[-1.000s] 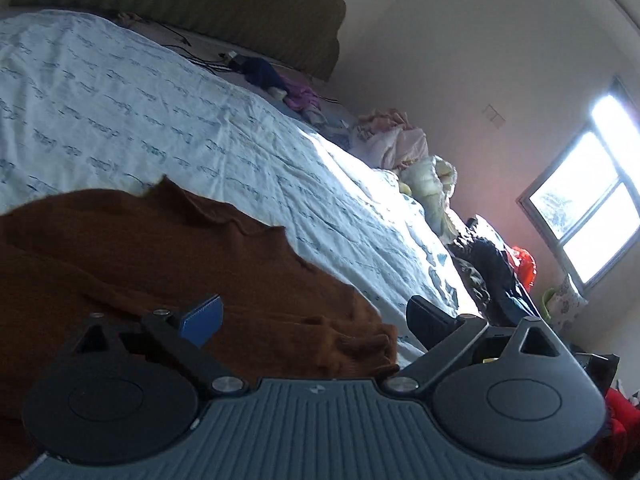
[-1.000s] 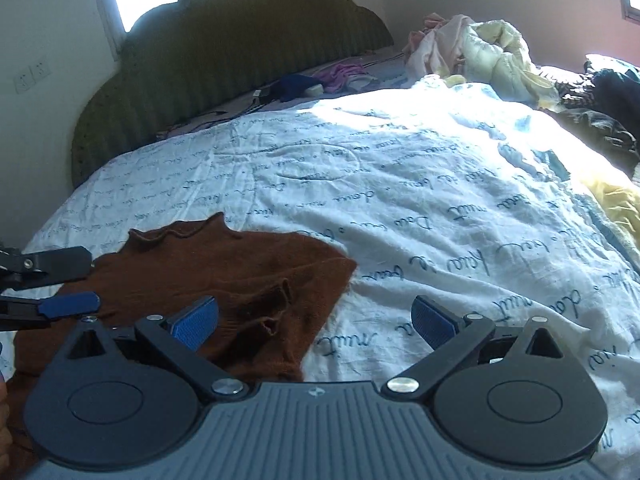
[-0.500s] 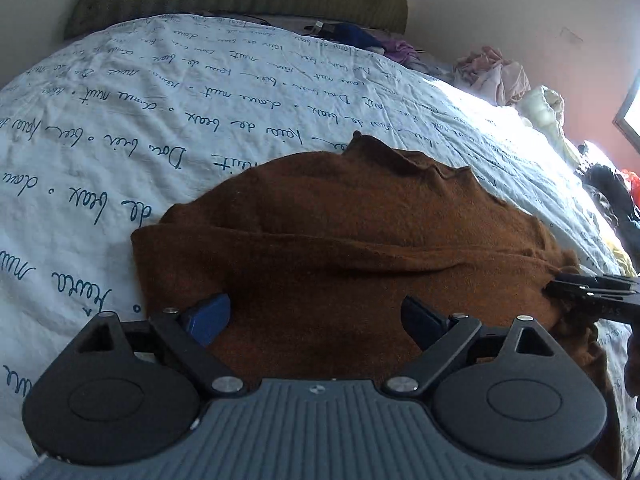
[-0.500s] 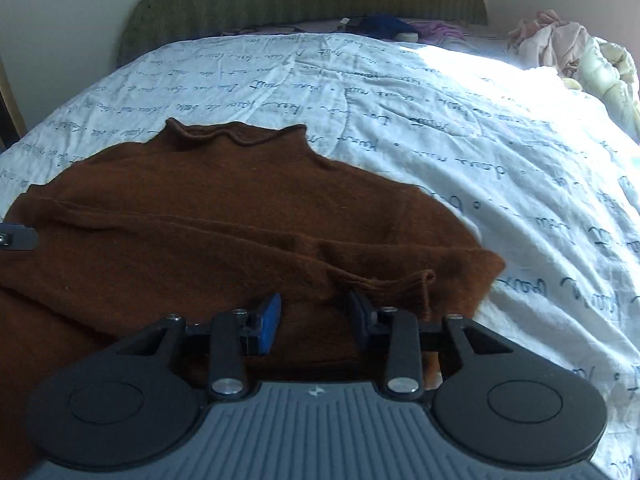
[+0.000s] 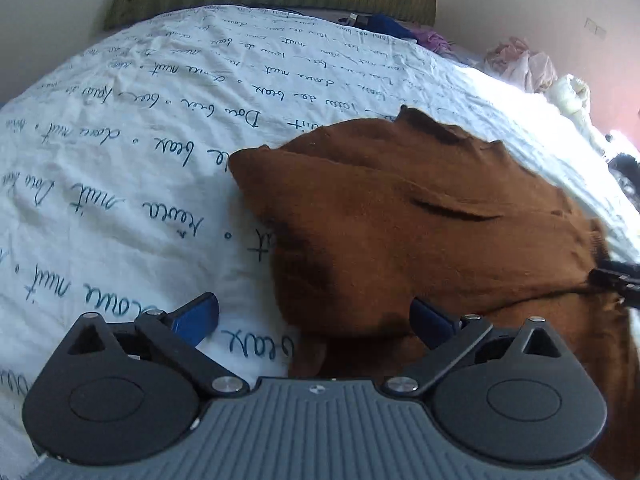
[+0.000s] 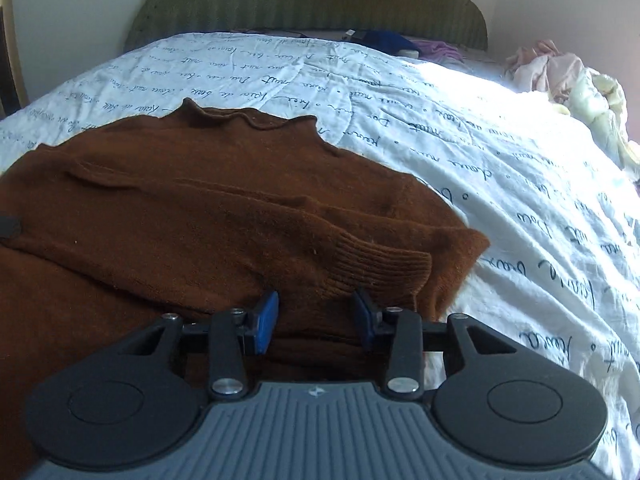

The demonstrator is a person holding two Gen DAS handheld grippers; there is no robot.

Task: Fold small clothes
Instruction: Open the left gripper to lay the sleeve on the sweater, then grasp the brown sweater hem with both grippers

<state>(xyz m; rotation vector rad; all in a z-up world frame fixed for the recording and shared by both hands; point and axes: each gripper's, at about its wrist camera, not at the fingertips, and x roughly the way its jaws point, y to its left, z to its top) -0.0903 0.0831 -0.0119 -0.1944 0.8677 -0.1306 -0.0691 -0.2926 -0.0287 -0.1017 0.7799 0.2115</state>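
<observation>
Brown sweater (image 6: 224, 208) lined up on the bed.
Our right gripper (image 6: 316, 316) sits half-closed, gripping nothing, around its near cuff; our left gripper (image 5: 316, 318), spread wide, straddles the left edge.

Both wrist cameras are looking down and forward, close over the brown sweater (image 5: 420, 220) on the bed (image 6: 460, 152), sharing the headboard (image 6: 304, 0).

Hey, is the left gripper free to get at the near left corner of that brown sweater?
Probably yes. The left gripper has its jaws wide open, and the brown sweater corner sits just ahead between them, uncovered.
</observation>
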